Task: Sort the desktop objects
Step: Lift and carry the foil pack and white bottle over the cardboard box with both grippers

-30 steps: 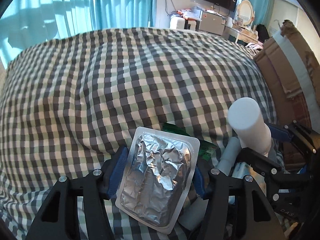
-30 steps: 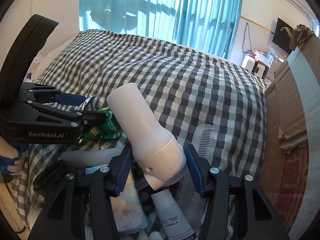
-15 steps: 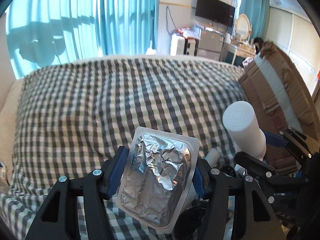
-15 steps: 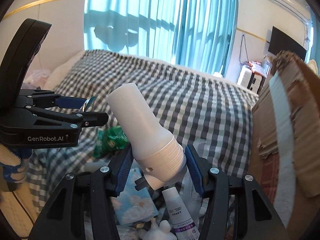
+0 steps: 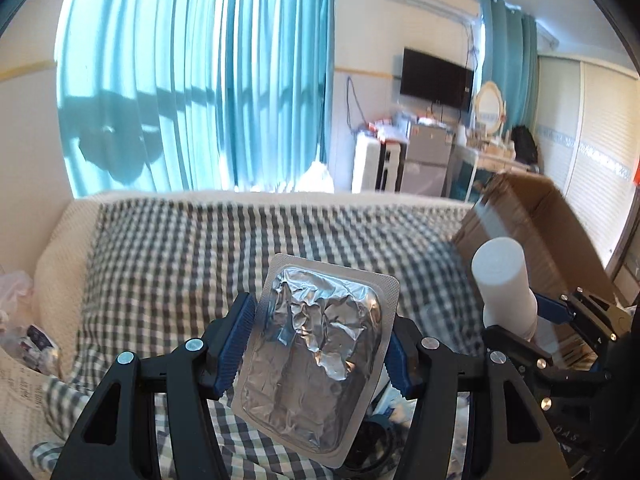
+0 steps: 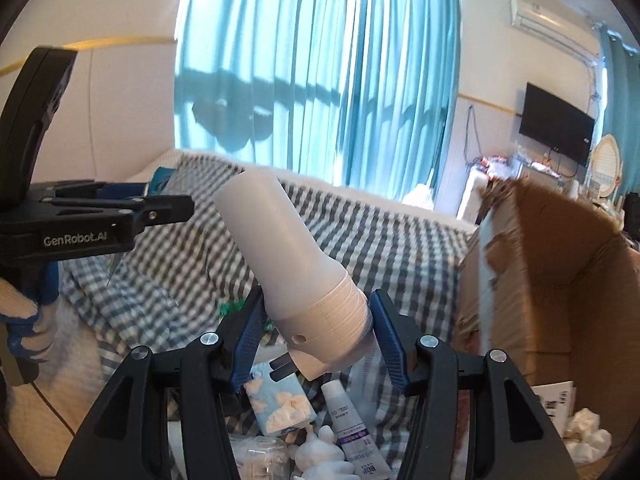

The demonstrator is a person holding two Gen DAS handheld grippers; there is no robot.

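Foil blister pack, crinkled, rectangular.

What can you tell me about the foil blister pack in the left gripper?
The foil blister pack is a flat, rounded rectangle, with crinkled silver foil facing the camera and a pale, finely textured rim around it. It stands tilted, top leaning right, clamped at its long edges between the blue-padded jaws of the left gripper, lifted above the checked bedspread. Nothing else touches it.
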